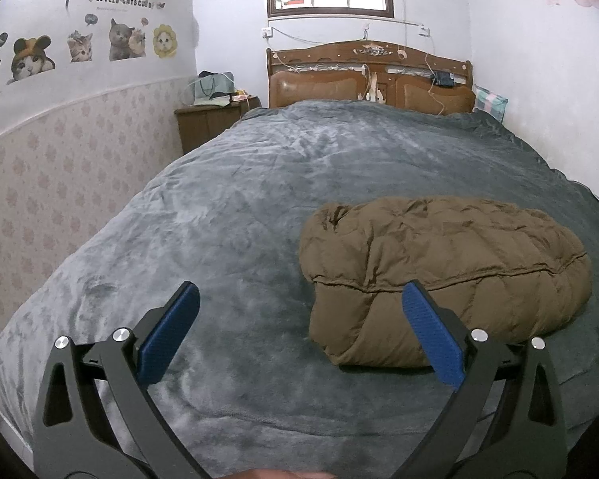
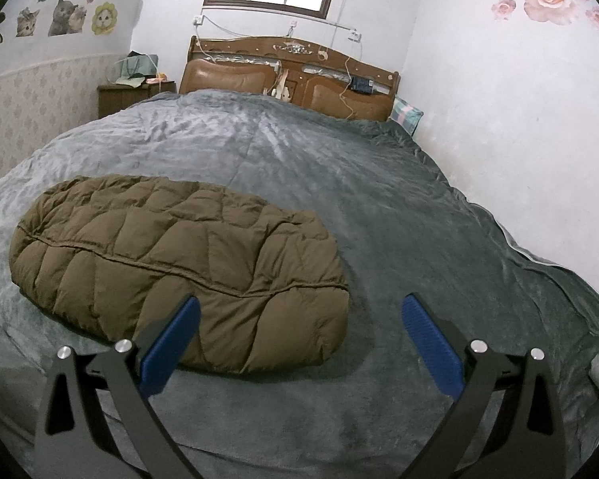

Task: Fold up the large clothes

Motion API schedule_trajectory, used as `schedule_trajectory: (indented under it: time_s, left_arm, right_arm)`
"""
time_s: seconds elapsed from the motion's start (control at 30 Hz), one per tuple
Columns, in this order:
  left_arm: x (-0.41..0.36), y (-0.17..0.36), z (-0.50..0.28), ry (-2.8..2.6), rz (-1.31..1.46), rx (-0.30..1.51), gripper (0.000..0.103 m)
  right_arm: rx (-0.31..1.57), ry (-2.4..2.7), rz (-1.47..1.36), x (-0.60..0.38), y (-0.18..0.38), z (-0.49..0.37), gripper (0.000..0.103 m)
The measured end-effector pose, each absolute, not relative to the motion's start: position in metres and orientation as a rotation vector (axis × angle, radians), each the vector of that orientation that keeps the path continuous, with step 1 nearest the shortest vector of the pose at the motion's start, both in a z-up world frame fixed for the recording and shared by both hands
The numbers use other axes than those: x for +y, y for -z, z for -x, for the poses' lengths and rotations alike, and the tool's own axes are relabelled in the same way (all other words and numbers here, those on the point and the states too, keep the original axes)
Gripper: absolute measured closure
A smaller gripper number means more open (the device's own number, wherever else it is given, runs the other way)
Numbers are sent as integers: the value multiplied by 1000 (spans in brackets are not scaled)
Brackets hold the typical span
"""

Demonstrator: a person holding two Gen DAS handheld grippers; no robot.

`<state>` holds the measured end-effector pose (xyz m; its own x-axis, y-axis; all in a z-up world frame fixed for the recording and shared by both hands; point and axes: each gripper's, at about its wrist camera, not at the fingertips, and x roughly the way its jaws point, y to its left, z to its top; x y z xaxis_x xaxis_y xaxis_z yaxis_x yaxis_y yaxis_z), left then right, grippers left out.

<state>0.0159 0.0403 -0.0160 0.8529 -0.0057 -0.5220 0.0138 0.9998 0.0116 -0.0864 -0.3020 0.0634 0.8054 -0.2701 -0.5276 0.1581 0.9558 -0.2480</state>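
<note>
Your brown quilted jacket (image 1: 443, 275) lies folded into a compact bundle on the grey blanket (image 1: 227, 207), toward the foot of the bed. Your left gripper (image 1: 299, 331) and right gripper (image 2: 299, 339) both hover spread apart, holding nothing.

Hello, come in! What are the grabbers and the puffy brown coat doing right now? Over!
Left gripper open, empty. Right gripper open, empty. Brown puffer jacket folded into a bundle on the grey blanket. Nothing in the way.
</note>
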Motion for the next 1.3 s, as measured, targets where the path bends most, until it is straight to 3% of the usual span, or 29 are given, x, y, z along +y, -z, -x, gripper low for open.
schedule_trajectory:
  time_s: [1.3]
  left_arm:
    - [40,17,-15,11,-16,556,3]
  right_arm:
    - [596,227,199,-305,-63,87,2]
